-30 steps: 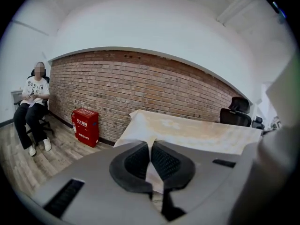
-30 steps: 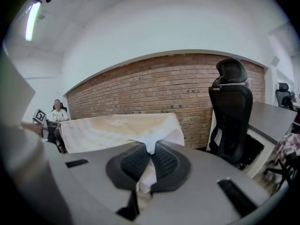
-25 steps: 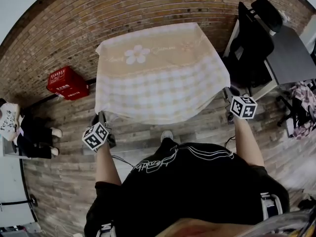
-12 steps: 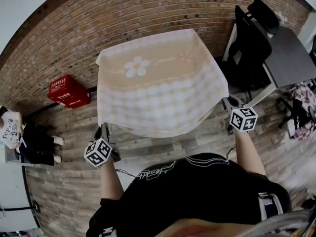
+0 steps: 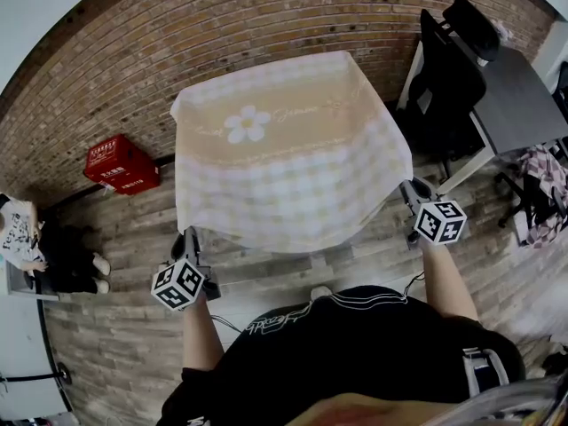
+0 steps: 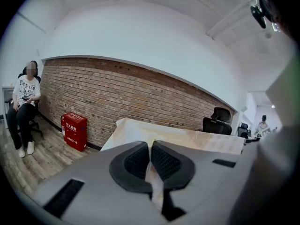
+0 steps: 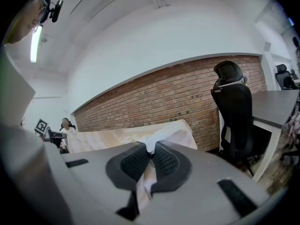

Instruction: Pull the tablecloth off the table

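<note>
We hold the beige-and-white checked fabric tablecloth with a white flower print (image 5: 284,158) by its two near corners. It lies draped over the table, with its near edge raised and stretched between our hands. The left gripper (image 6: 150,156) is pressed together on a thin fold of the near left corner. The right gripper (image 7: 151,159) pinches the near right corner in the same way.

We judge the grip to be the weak point. Only a narrow strip of cloth sits between each pair of pads, so a sharp tug could slide it out. If one hand pulls ahead of the other, the cloth would skew and its far hem could catch on a table corner. The right side hangs near the black office chair (image 5: 453,69) and might snag there. The slack could also drop onto the wood-plank floor (image 5: 293,264) and end up under our feet.

The table itself is wholly covered, so we cannot see its top or legs. We cannot tell how far the cloth hangs down at the red brick wall (image 5: 266,16). The lettering beside the flower is too small to read.
</note>
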{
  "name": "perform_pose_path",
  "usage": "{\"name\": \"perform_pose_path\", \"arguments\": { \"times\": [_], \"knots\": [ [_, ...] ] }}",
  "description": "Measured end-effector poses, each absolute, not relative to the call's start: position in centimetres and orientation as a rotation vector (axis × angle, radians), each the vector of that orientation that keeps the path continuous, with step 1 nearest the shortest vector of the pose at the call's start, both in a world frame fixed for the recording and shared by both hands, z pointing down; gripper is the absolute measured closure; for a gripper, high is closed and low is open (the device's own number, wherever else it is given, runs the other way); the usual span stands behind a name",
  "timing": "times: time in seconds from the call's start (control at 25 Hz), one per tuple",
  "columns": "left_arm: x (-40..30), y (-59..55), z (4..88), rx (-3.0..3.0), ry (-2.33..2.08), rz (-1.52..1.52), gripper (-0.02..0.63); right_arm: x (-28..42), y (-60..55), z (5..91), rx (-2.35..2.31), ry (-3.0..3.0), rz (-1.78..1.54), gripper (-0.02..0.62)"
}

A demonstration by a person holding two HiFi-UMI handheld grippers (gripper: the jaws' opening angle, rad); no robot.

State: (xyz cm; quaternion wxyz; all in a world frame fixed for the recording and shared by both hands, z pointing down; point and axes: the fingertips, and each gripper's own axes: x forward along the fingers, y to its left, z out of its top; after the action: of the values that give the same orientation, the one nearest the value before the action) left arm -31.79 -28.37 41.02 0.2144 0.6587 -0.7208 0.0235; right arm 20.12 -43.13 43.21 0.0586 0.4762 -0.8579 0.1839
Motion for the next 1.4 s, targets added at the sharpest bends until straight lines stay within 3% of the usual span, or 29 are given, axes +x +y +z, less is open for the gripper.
{"name": "perform_pose_path", "arguments": {
  "times": [1.4],
  "knots": [
    [-27.2, -9.5, 38.7, 1.959, -1.93, 0.033, 0.601, 22.1, -22.8, 41.4, 1.623, -2.645, 0.581, 0.597]
  ]
}}
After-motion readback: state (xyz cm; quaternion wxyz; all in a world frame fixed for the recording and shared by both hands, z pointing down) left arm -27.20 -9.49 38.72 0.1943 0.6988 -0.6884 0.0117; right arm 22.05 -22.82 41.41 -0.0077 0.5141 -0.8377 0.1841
